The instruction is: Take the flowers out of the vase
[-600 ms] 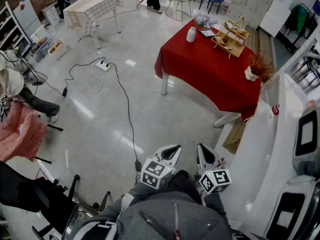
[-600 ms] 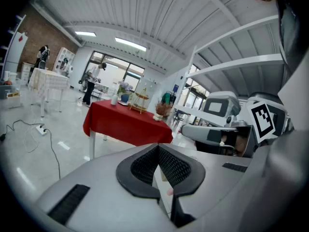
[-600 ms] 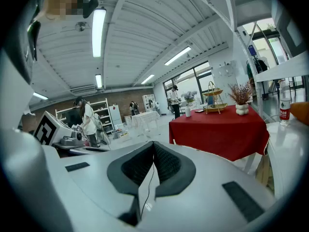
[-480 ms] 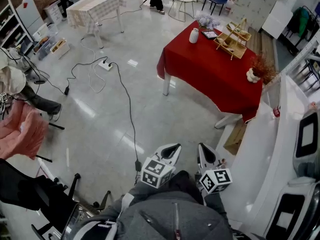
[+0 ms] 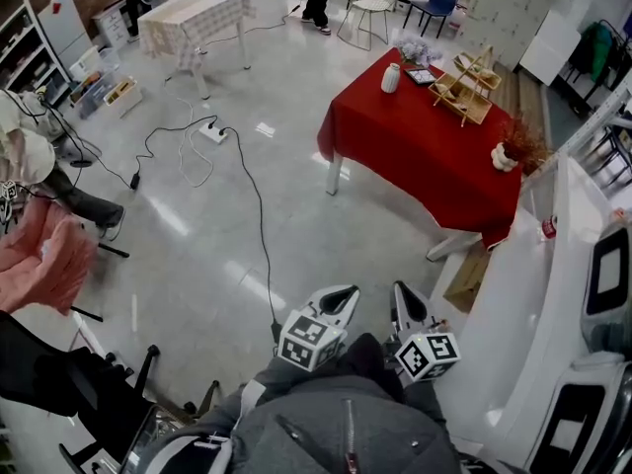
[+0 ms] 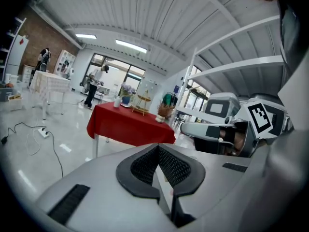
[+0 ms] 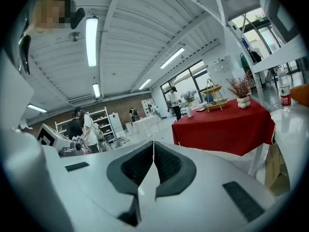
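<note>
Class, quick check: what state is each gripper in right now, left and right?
Left gripper: closed, jaws together, holding nothing.
Right gripper: closed, jaws together, holding nothing.

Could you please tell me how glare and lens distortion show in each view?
Head view: light glares in streaks on the floor. Left gripper view: fisheye bows the shelf, corners go black. Right gripper view: the ceiling lamp blows out white, corners dark.

Glossy grey floor (image 5: 197,235), matt red tablecloth (image 5: 425,146), smooth white vase (image 5: 391,78), wooden tiered stand (image 5: 462,79).
</note>
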`<action>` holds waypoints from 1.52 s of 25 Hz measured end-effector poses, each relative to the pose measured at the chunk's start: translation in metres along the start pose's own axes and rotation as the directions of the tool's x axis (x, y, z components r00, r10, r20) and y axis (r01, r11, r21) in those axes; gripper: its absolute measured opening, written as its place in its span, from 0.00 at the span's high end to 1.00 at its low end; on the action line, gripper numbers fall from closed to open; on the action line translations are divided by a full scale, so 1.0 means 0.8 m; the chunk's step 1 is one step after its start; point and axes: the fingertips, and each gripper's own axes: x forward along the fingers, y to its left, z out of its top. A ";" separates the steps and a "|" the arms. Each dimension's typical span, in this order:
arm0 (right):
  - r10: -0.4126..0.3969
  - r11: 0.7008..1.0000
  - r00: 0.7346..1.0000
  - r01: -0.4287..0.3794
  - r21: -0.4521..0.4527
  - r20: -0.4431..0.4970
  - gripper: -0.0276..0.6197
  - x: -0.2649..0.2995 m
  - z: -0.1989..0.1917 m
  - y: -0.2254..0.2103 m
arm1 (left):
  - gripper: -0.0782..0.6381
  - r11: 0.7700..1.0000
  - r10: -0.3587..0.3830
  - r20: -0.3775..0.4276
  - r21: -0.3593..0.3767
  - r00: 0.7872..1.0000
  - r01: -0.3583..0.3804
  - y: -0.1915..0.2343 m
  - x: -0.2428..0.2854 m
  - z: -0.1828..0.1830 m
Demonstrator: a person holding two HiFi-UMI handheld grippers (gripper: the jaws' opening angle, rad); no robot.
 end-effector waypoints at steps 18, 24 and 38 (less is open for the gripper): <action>0.114 0.993 0.992 -0.113 0.024 -0.045 0.94 0.085 0.017 -0.050 | 0.88 0.994 0.106 -0.037 -0.034 0.994 -0.107 0.058 0.073 0.023; 0.149 0.989 0.988 -0.148 0.018 -0.029 0.94 0.135 0.049 -0.105 | 0.88 0.991 0.128 -0.031 -0.027 0.991 -0.129 0.082 0.139 0.056; 0.186 0.983 0.982 -0.186 0.006 -0.030 0.94 0.215 0.098 -0.218 | 0.88 0.987 0.161 -0.019 -0.022 0.987 -0.161 0.123 0.277 0.107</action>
